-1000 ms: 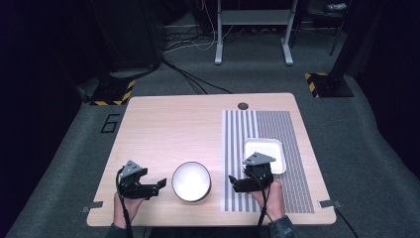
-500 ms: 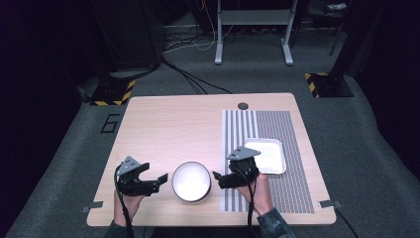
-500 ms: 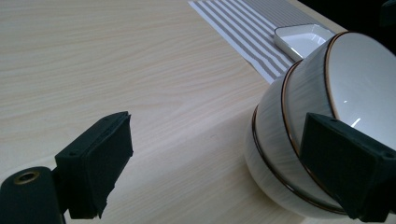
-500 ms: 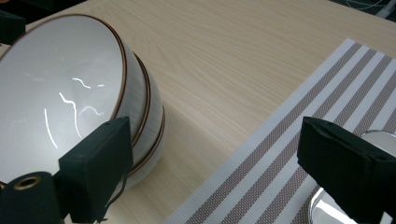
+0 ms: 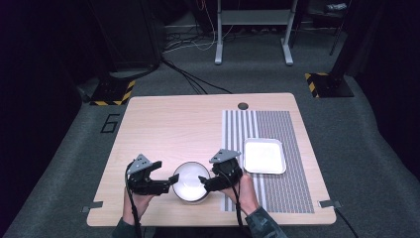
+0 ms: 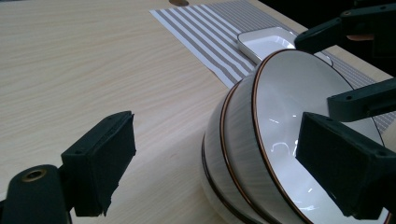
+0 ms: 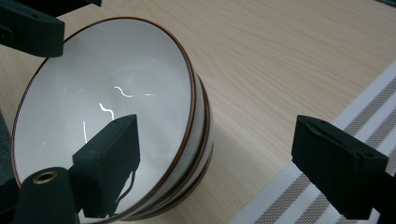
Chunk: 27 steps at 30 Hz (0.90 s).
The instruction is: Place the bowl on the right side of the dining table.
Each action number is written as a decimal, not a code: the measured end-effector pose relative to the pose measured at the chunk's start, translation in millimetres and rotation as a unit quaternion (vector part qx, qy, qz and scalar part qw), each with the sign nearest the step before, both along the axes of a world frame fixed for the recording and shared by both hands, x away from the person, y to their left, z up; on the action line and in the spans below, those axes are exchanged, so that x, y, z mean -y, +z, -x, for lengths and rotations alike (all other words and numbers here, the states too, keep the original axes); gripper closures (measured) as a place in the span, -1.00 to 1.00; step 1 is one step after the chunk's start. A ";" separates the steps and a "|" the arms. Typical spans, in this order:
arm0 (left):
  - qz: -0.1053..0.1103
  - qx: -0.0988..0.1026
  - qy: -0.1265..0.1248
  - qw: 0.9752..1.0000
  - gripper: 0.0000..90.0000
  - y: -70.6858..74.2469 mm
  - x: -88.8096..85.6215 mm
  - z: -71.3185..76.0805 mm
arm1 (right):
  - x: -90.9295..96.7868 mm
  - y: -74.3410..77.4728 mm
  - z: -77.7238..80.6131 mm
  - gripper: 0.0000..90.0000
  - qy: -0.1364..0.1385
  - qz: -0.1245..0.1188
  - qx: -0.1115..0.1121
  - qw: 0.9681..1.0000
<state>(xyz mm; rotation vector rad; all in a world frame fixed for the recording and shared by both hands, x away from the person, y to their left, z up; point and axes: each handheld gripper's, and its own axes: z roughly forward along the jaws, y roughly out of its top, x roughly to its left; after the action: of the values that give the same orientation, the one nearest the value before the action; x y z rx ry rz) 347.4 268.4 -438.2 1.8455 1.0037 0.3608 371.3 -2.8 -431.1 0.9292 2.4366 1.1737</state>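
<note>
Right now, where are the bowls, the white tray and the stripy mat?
bowls [image 5: 190, 181], high view, white inside of the top bowl.
white tray [image 5: 265, 155], high view, its flat middle.
stripy mat [image 5: 277, 124], high view, bare striped part.

Overhead light is falling brightly on the table [image 5: 188, 129] while the surrounding floor is staying dim. Curly glare streaks are shining inside the bowl [image 7: 107, 107]. Close foam pads are looking soft-edged, and the high view is appearing slightly grainy.
</note>
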 end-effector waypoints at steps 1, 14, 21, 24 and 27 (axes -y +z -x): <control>0.000 -0.003 -0.002 1.000 -0.74 -1.7 2.6 -1.0 | 0.0 0.0 0.0 -0.66 0.000 0.000 0.000 1.000; -0.024 -0.036 -0.036 0.998 -0.69 -21.4 26.1 -12.5 | -20.7 -17.0 -7.0 -0.65 0.013 0.016 -0.029 0.999; -0.033 -0.048 -0.048 0.997 -0.70 -24.2 31.9 -14.9 | -22.3 -21.1 -9.6 -0.69 0.010 0.030 -0.044 0.999; -0.033 -0.047 -0.047 0.997 -0.69 -24.5 31.3 -15.7 | -24.2 -20.6 -10.1 -0.67 0.009 0.030 -0.046 0.998; -0.032 -0.050 -0.050 0.997 -0.49 -25.4 31.3 -16.2 | -26.1 -19.1 -10.0 -0.38 0.010 0.031 -0.044 0.998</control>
<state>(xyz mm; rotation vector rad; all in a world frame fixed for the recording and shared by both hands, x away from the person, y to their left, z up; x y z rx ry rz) 363.6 237.1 -463.6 1.9794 0.9723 0.2456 381.3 23.4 -450.2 0.9592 2.5421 1.0785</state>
